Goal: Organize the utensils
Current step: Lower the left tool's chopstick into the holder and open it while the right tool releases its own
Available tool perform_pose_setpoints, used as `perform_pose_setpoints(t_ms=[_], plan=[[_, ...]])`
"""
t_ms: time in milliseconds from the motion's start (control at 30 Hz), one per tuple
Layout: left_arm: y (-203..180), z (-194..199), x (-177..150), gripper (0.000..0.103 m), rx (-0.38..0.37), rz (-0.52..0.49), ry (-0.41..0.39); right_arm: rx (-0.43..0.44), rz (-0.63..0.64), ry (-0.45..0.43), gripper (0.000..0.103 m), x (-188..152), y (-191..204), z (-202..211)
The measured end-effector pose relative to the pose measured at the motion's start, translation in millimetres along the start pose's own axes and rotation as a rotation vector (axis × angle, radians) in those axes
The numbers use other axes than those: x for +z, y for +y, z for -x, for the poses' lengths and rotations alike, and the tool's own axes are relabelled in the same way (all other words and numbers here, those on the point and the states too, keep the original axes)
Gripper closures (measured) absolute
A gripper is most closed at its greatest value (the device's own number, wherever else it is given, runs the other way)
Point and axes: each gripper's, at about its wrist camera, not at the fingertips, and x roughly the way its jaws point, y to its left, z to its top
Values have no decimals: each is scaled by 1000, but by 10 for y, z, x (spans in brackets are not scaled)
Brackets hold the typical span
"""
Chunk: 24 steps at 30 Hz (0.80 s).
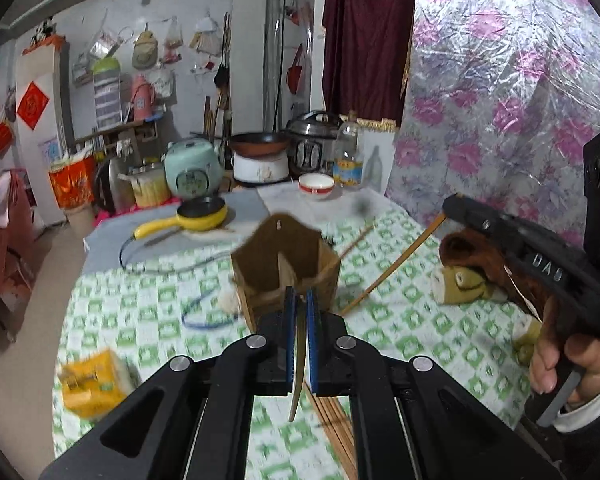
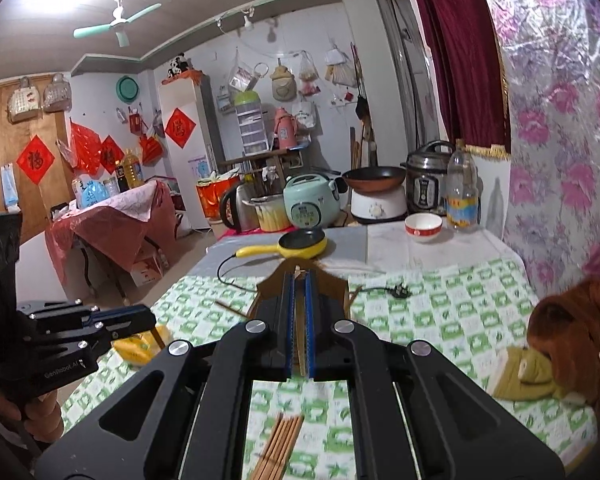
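Observation:
A brown wooden utensil holder (image 1: 286, 266) with a middle divider stands on the green-checked tablecloth. My left gripper (image 1: 300, 300) is shut on a thin metal utensil handle (image 1: 298, 376), held just before the holder. My right gripper (image 2: 299, 280) is shut on a wooden chopstick (image 2: 301, 344), over the holder (image 2: 332, 282). In the left wrist view the right gripper (image 1: 452, 208) holds that chopstick (image 1: 396, 266), which slants down to the cloth. A bundle of wooden chopsticks (image 2: 280, 444) lies on the cloth below. A loose chopstick (image 2: 230, 308) lies left of the holder.
A brown plush toy (image 1: 480, 264) lies at the right. A yellow packet (image 1: 90, 384) sits at the left edge. A yellow electric pan (image 1: 198, 214), a white bowl (image 1: 316, 186), a plastic bottle (image 1: 346, 156) and cookers stand at the far end. A black plug (image 2: 398, 291) lies on the cloth.

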Motion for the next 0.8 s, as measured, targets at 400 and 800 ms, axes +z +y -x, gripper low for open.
perform_pose_setpoints(t_ms=[400, 800], plan=[[-25, -400, 1017, 97, 71, -38, -94, -21, 15, -44, 97, 371, 4, -324], [275, -1215, 885, 97, 142, 47, -28, -35, 2, 6, 96, 235, -109, -905]])
